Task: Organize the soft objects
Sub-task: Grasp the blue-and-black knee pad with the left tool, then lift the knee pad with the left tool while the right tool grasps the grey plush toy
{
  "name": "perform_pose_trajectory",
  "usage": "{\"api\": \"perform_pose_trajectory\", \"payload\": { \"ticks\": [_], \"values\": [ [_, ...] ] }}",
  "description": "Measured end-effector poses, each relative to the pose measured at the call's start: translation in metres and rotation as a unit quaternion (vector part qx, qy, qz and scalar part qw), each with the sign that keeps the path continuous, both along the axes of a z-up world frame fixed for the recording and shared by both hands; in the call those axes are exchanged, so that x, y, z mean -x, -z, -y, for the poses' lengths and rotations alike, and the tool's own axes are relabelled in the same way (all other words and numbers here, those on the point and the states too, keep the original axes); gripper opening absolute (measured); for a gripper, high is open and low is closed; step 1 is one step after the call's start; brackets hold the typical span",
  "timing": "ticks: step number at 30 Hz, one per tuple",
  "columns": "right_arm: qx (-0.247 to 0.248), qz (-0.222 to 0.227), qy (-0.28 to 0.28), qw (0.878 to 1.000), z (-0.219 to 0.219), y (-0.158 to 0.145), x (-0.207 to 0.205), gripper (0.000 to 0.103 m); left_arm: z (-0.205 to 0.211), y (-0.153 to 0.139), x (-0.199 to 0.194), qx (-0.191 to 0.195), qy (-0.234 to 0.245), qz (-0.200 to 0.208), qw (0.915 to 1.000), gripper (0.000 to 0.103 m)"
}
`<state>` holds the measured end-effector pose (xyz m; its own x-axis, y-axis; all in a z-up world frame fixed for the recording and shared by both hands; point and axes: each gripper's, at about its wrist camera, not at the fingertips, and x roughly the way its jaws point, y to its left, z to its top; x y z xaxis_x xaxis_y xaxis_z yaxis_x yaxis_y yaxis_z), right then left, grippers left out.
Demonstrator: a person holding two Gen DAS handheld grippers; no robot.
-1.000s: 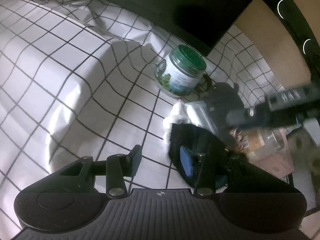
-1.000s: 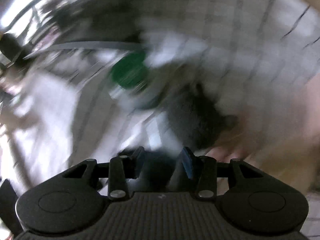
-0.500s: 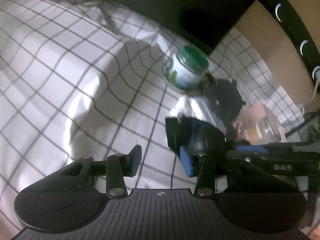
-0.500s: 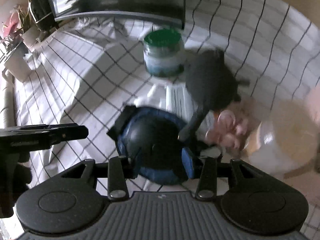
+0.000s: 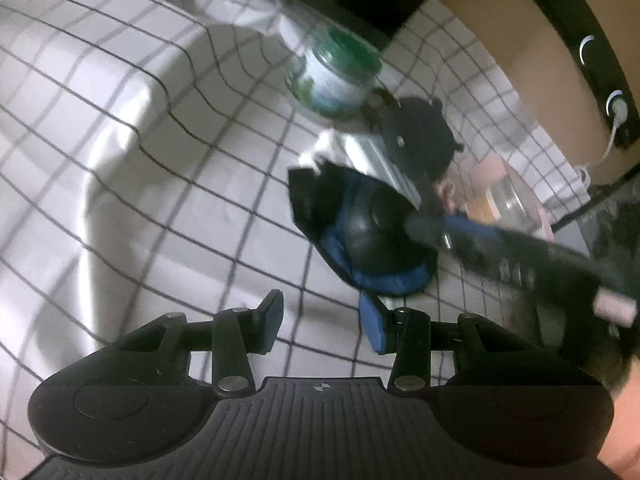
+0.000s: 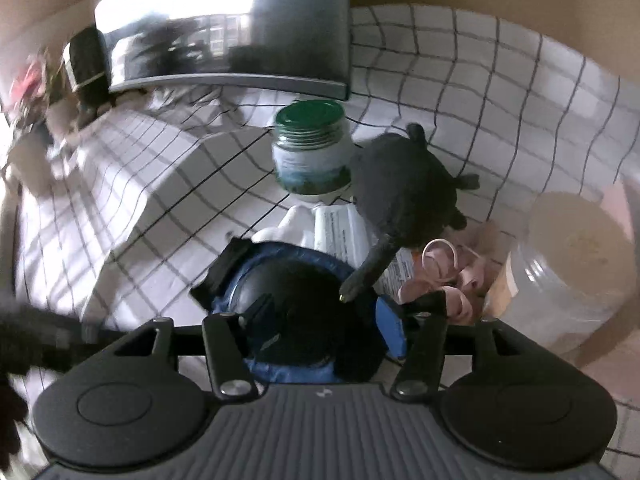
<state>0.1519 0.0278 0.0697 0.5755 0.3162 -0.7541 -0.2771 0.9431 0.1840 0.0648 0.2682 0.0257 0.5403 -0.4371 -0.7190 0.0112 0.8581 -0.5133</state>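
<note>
R gripper fingers have just spread apart since 0.5 s ago; blue-black knee pad lies between, unclamped, on checked cloth. L gripper fingers apart, empty. Green-lid jar and dark plush toy crowd behind pad.

Glossy plastic knee pad, checked cloth

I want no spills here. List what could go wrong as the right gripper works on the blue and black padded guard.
1. The dark plush turtle's tail lies across the blue and black padded guard, so the right gripper, whose jaws have just been opening around the guard, may drag it.
2. The green-lidded jar stands close behind and could tip.
</note>
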Motion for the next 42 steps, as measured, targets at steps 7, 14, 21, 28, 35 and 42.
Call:
{"api": "perform_pose_trajectory", "payload": {
  "ticks": [7,14,21,28,35,42],
  "values": [
    [-0.104,-0.067,0.018,0.992,0.017,0.015,-0.016,0.068,0.001,-0.005,-0.003,0.001,-0.015,0.001,0.9999,0.046],
    [-0.190,-0.147,-0.097,0.966,-0.028,0.017,0.022,0.068,-0.027,-0.012,-0.002,-0.037,-0.093,0.012,0.9949,0.046],
    [-0.008,-0.038,-0.117,0.992,-0.029,-0.001,0.051,0.068,0.008,-0.040,-0.018,-0.105,-0.061,0.065,0.9905,0.046],
    [0.042,-0.017,-0.065,0.997,0.016,0.008,0.056,0.068,0.067,-0.022,-0.039,-0.249,-0.026,0.035,0.9676,0.064],
    [0.029,-0.031,-0.033,0.999,0.046,0.025,0.064,0.071,0.080,-0.009,-0.049,-0.265,-0.022,0.015,0.9639,0.091],
    [0.050,-0.012,-0.047,0.998,0.041,0.030,0.078,0.075,0.068,-0.002,-0.060,-0.244,-0.057,0.004,0.9682,0.093]
  ]
}}
